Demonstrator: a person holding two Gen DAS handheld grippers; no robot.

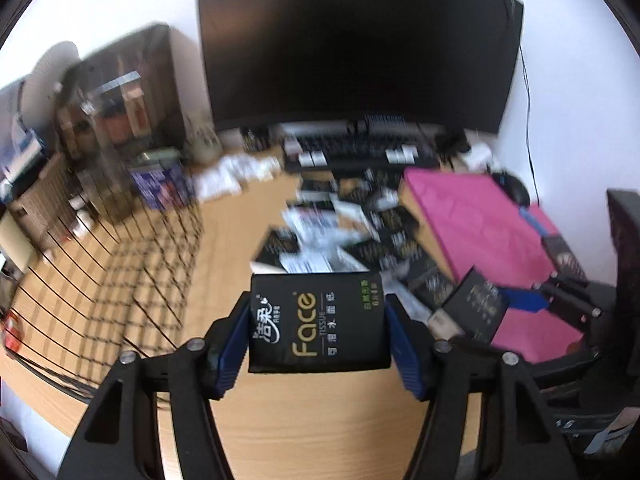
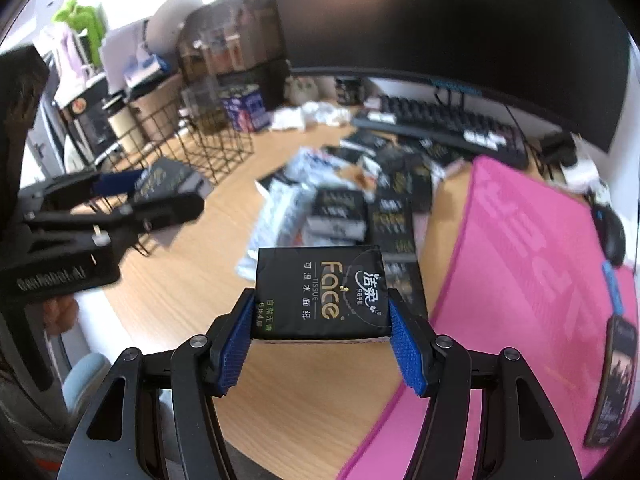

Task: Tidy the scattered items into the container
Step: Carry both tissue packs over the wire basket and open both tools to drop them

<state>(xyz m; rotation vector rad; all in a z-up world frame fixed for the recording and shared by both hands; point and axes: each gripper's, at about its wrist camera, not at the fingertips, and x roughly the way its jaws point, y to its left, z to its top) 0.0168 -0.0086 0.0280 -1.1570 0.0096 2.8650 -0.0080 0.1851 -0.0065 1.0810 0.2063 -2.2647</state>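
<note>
My left gripper (image 1: 318, 334) is shut on a black "Face" tissue pack (image 1: 318, 322), held above the wooden desk. My right gripper (image 2: 320, 316) is shut on another black tissue pack (image 2: 320, 292). The right gripper also shows at the right of the left wrist view (image 1: 516, 304) with its pack (image 1: 474, 308). The left gripper shows at the left of the right wrist view (image 2: 132, 192) with its pack (image 2: 168, 182), near the black wire basket (image 2: 216, 144). The basket sits to the left in the left wrist view (image 1: 120, 256). A pile of black and white tissue packs (image 1: 348, 232) lies mid-desk, also seen in the right wrist view (image 2: 360, 204).
A pink mat (image 2: 532, 264) covers the desk's right side, with a black mouse (image 2: 612, 232) at its far corner. A keyboard (image 2: 444, 124) and a large monitor (image 1: 352, 40) stand at the back. Boxes and clutter (image 1: 120, 112) stand behind the basket. One pack (image 2: 612, 380) lies on the mat's right edge.
</note>
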